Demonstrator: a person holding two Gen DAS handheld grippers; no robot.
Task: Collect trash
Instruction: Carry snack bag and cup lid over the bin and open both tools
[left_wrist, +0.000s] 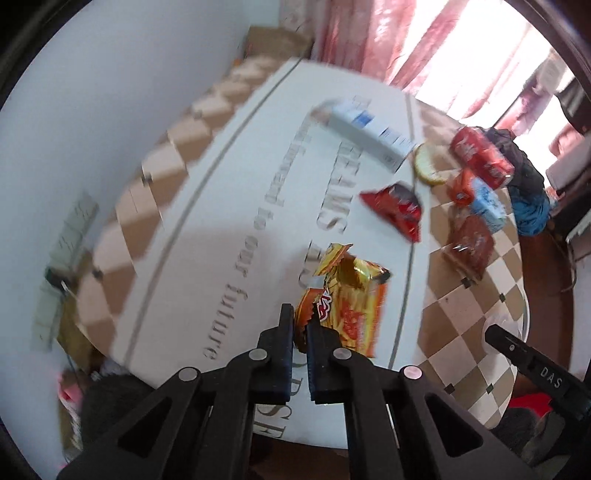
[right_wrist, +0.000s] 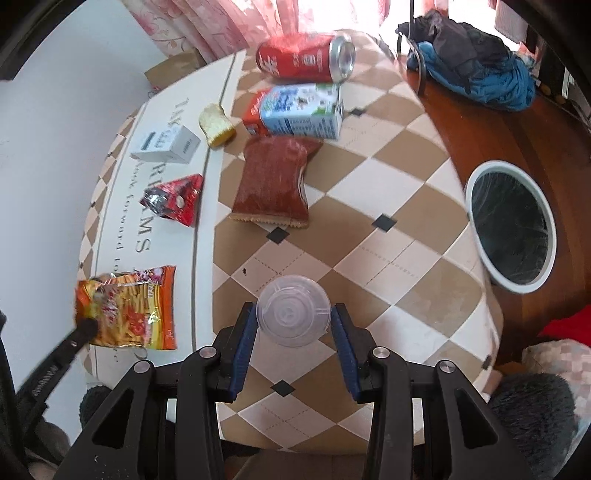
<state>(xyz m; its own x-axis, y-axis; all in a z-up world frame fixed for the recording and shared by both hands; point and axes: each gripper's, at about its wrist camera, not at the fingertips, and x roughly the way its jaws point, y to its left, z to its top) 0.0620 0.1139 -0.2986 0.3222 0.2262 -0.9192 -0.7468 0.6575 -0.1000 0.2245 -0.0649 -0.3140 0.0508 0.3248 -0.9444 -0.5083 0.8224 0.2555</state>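
Left gripper clamped nearly closed on the serrated edge of an orange snack wrapper, pinched at a corner so the rest of the foil hangs free and can drop cleanly; whether lifted clear of the table or dragging on it, cannot tell. Right gripper spread wide, straddling a clear plastic cup without visibly pressing it, probably lined up to squeeze its sides. Remaining trash scattered further back on the table: red can lying on its side, milk carton just before it, brown packet nearer still, small red wrapper and white box on the lettered white runner, a yellowish scrap at its edge. White-rimmed bin with black liner off the table's right side, open, likely the destination. Most of the job undone.
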